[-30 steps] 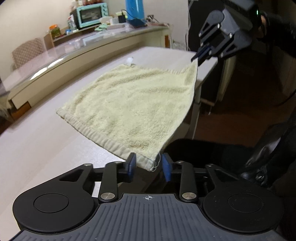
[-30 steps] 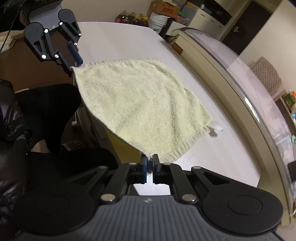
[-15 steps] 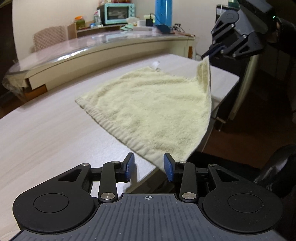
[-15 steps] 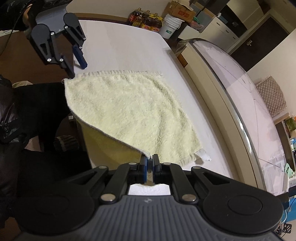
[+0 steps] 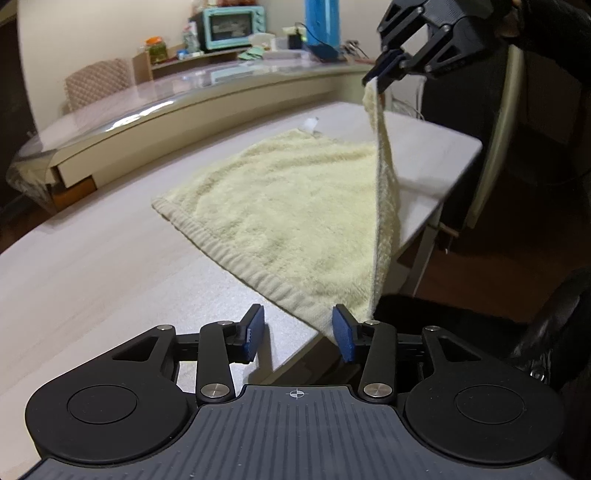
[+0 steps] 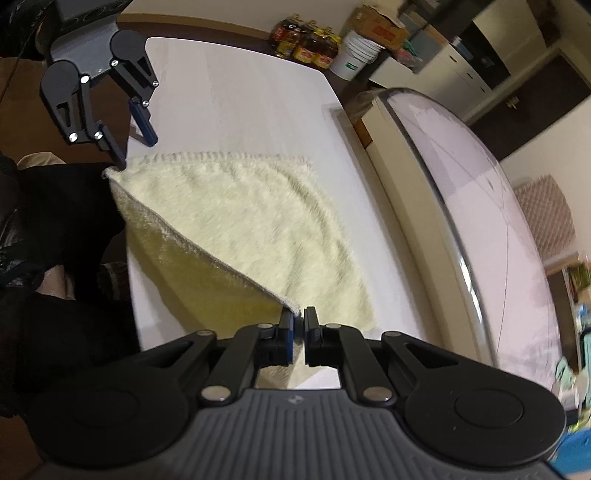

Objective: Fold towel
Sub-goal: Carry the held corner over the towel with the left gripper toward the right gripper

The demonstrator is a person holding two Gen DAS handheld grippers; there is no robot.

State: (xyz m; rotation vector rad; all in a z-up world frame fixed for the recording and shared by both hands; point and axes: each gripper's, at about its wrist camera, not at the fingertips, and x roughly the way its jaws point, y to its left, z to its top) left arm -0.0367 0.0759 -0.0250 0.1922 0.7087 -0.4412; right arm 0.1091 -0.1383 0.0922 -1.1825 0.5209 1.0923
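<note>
The right hand-held gripper [image 6: 299, 325], clamped on a towel [image 5: 288, 206] corner, is rising higher; the left hand-held gripper [image 5: 297, 334] is gaping, probably just beside its corner, on the counter [image 5: 110, 266]

No text, brand, number or sign can be read in either view. The labels on the oil bottles [image 6: 308, 42], the printing on the cardboard box [image 6: 376, 24] and the small green mark on the white bucket [image 6: 351, 55] are too small and blurred to make out. The same holds for the jars and packets beside the teal toaster oven [image 5: 232, 26].
</note>
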